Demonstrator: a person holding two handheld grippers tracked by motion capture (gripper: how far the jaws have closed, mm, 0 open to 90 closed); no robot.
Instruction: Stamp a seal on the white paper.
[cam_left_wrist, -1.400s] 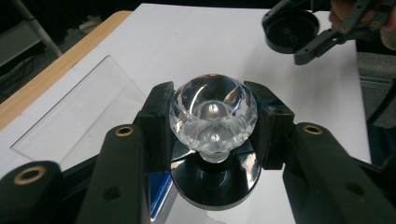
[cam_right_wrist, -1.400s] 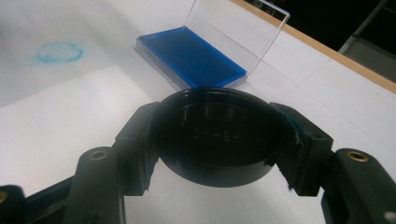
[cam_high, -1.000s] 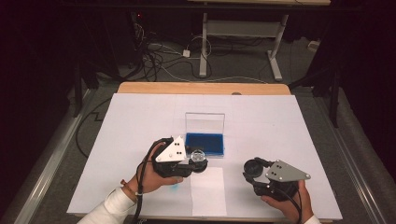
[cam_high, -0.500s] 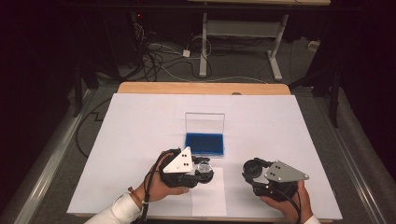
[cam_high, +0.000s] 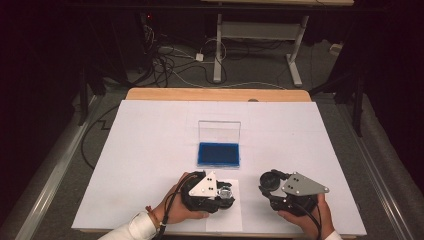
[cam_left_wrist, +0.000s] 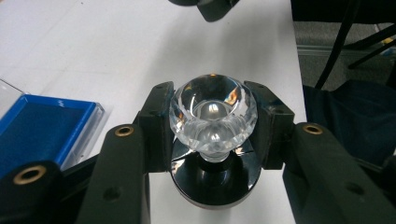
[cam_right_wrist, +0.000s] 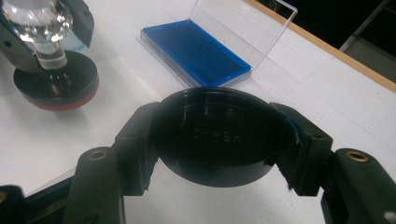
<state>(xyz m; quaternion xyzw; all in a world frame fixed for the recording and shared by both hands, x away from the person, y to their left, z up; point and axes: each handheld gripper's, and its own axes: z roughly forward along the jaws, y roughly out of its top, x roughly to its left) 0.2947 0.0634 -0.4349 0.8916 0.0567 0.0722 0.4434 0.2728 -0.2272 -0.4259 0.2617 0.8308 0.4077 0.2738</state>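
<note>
High view: left fingers (cam_high: 226, 191) clamped on crystal knob (cam_left_wrist: 213, 113), right fingers (cam_high: 271, 184) on black lid (cam_right_wrist: 219, 135), near table's front edge (cam_high: 220, 232).

Lab or test room, dim outside the lit bench. Wooden table (cam_high: 215, 94) covered with a white sheet (cam_high: 150, 150) as a staged work surface. Grey floor behind strewn with loose cables (cam_high: 170, 65) and a power adapter (cam_high: 199, 56). White metal desk frame (cam_high: 260, 35) at the back. Dark drapes at both sides
</note>
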